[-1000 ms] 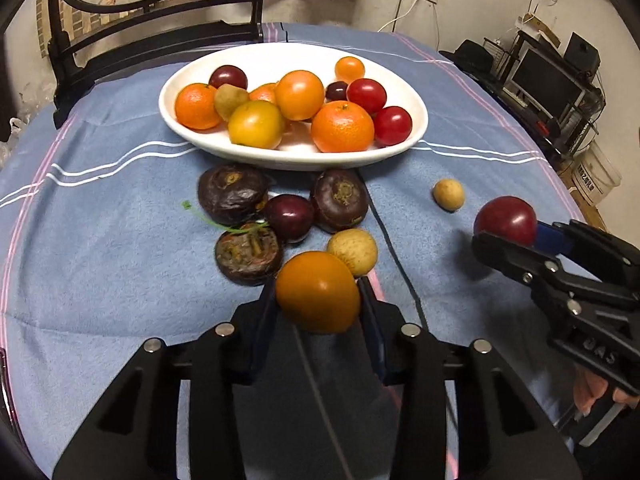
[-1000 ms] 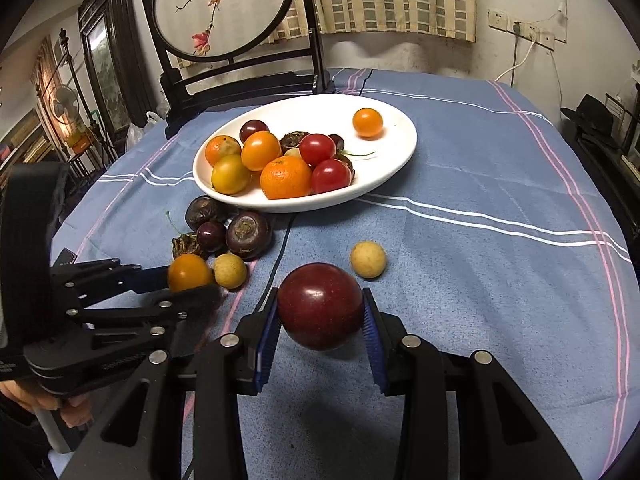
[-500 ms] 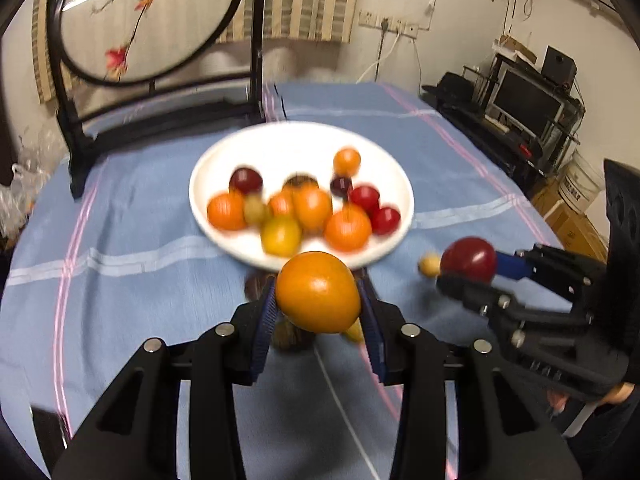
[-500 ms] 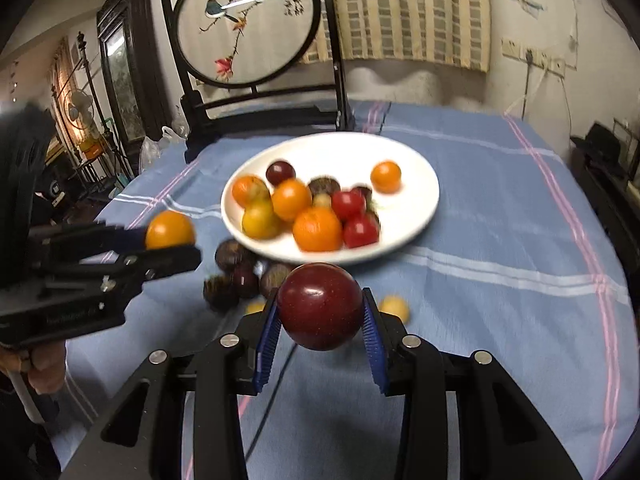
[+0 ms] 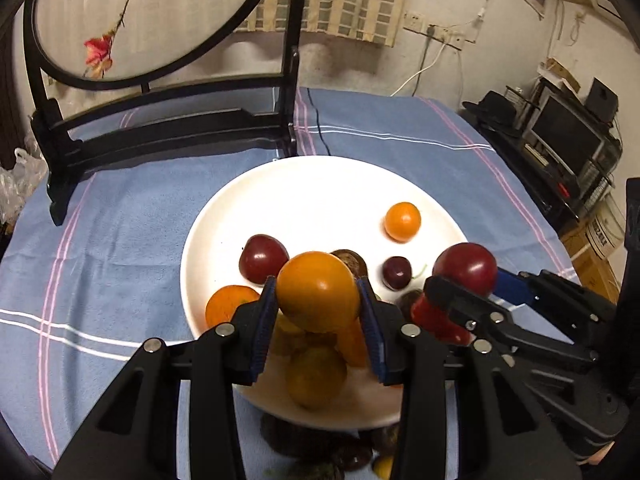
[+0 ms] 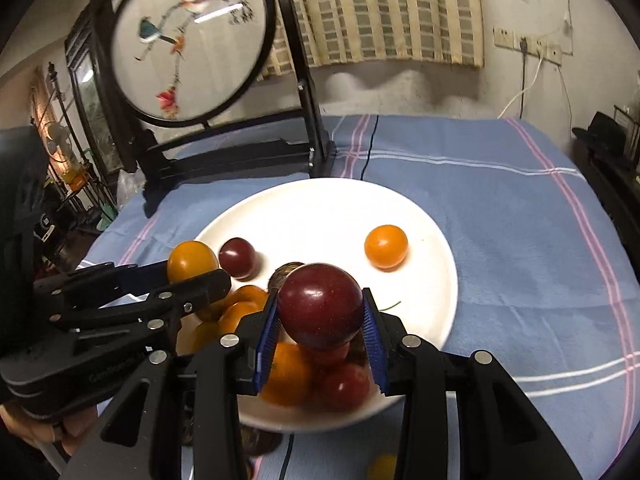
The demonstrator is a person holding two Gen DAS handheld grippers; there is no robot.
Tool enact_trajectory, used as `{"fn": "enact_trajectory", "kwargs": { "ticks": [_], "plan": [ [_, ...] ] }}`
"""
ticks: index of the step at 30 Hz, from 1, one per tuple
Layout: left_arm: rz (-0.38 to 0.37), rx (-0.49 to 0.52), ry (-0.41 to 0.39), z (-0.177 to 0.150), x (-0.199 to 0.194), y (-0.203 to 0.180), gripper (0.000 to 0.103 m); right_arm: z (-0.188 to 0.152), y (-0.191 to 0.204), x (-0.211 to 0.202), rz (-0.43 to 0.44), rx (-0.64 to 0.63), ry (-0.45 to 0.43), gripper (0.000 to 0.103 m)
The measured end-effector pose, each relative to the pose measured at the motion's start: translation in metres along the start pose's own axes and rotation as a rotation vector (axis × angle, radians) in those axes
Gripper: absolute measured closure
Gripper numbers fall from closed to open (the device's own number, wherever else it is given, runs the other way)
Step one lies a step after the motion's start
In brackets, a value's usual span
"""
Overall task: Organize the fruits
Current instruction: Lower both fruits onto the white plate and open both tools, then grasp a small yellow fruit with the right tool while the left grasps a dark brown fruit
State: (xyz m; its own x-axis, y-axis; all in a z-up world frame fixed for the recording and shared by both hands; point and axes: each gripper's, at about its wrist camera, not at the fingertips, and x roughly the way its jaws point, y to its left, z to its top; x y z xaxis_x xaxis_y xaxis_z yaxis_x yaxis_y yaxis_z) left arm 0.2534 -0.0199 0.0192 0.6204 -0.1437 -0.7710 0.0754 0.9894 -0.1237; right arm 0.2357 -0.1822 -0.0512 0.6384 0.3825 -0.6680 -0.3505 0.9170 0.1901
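Spreading under everything, the blue striped tablecloth (image 6: pixel 520 240) carries a dark-framed round embroidered screen (image 6: pixel 188 44) at the far left, whose blue bird only the right wrist view shows, while only the left wrist view takes in the monitor (image 5: pixel 568 136) at the far right. The white plate (image 5: pixel 320 192) sits mid-table with red and orange fruit heaped on its near side and one small orange (image 6: pixel 386 247) alone on its far right. Above the heap, the left gripper (image 5: pixel 318 320) is clamped on a glossy orange fruit (image 5: pixel 318 292) and the right gripper (image 6: pixel 320 330) on a shiny dark-red plum (image 6: pixel 320 306).
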Motion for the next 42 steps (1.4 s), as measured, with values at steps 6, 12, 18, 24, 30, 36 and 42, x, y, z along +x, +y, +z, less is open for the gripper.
{"fn": "enact_trajectory", "kwargs": {
  "ticks": [6,12,18,24,30,36,42],
  "plan": [
    [0.031,-0.028,-0.039,-0.003,-0.004,0.003,0.045,-0.006,-0.011,-0.008,-0.007,0.06,-0.036,0.049],
    [0.032,-0.007,-0.087,-0.023,-0.039,0.0,0.024,-0.026,-0.017,-0.041,-0.034,0.056,-0.045,0.044],
    [0.059,-0.01,-0.12,-0.069,-0.07,0.004,0.013,-0.066,-0.014,-0.063,-0.136,-0.011,0.011,0.041],
    [0.061,-0.053,-0.104,-0.109,-0.081,0.015,0.013,-0.098,-0.016,-0.065,-0.189,-0.042,0.08,0.041],
    [0.035,-0.087,-0.068,-0.128,-0.067,0.03,0.013,-0.105,-0.011,-0.049,-0.217,-0.054,0.114,0.044],
    [0.023,-0.092,-0.04,-0.132,-0.059,0.035,0.013,-0.097,-0.011,-0.022,-0.263,-0.043,0.147,0.068],
    [0.049,-0.037,-0.045,-0.136,-0.058,0.024,0.013,-0.101,-0.017,-0.035,-0.225,-0.003,0.108,0.078]
  ]
}}
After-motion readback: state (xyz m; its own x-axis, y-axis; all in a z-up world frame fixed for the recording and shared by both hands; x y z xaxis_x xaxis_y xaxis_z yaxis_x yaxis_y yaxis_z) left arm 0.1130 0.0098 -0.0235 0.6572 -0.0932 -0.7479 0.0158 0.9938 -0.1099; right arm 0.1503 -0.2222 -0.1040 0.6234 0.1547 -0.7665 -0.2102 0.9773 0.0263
